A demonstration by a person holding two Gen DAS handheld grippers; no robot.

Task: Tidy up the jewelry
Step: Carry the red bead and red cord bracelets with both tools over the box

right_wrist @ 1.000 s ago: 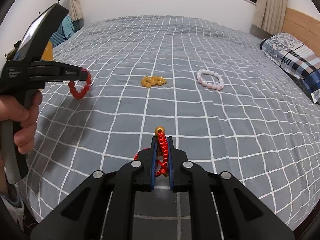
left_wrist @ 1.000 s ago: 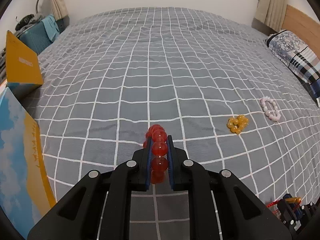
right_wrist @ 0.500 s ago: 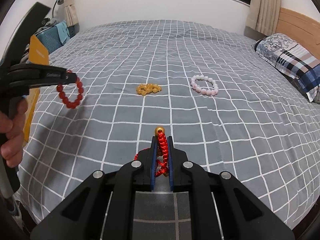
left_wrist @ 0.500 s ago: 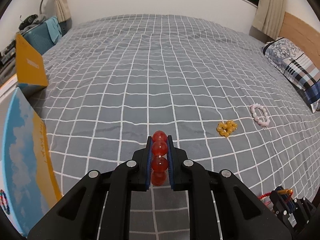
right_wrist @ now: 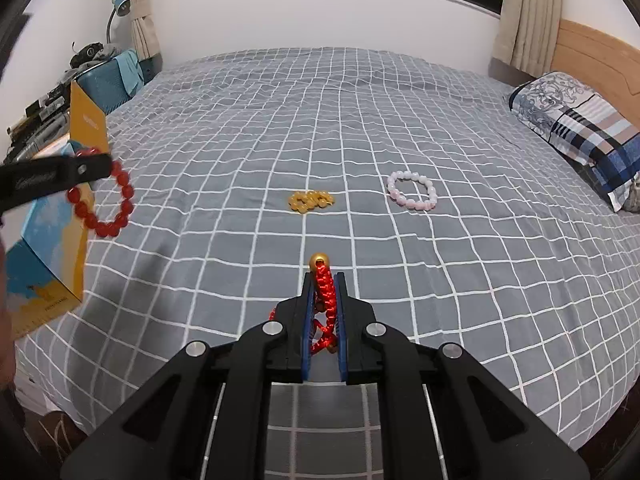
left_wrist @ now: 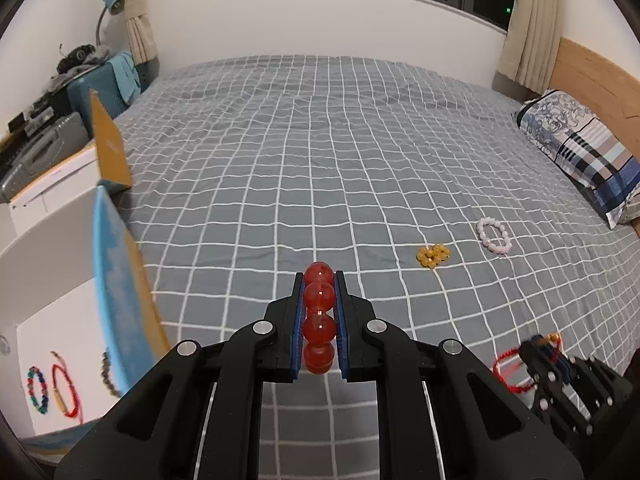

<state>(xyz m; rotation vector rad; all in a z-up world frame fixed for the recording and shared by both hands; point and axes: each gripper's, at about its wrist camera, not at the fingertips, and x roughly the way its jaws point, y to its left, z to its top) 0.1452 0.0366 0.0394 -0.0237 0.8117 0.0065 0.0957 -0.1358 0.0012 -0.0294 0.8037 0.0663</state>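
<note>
Left wrist view: the left claw (left_wrist: 319, 312) is clamped on a red bead bracelet (left_wrist: 319, 316), four beads showing between the blue pads, held above the near edge of the bed (left_wrist: 320, 160); off the bed's left edge sits an open white box (left_wrist: 52, 320) with a blue-and-orange lid (left_wrist: 116, 292) standing up, three bracelets lying on its floor; best to carry the beads over that lid's rim without snagging it, then lower them onto a bare patch of the box floor before letting go; at the lower right the right claw (left_wrist: 554, 346) pinches a red cord bracelet (left_wrist: 506, 372).

Right wrist view: the right claw (right_wrist: 323, 300) is closed narrow on the red cord bracelet (right_wrist: 326, 300), its gold bead poking past the tips; the left claw (right_wrist: 102, 164) dangles its bracelet (right_wrist: 106, 200) beside the lid (right_wrist: 48, 248); two pieces wait mid-bed toward the right edge, one yellow bracelet (right_wrist: 310, 201) and one pink bracelet (right_wrist: 412, 190), just beside each other; one pillow (right_wrist: 580, 132).
</note>
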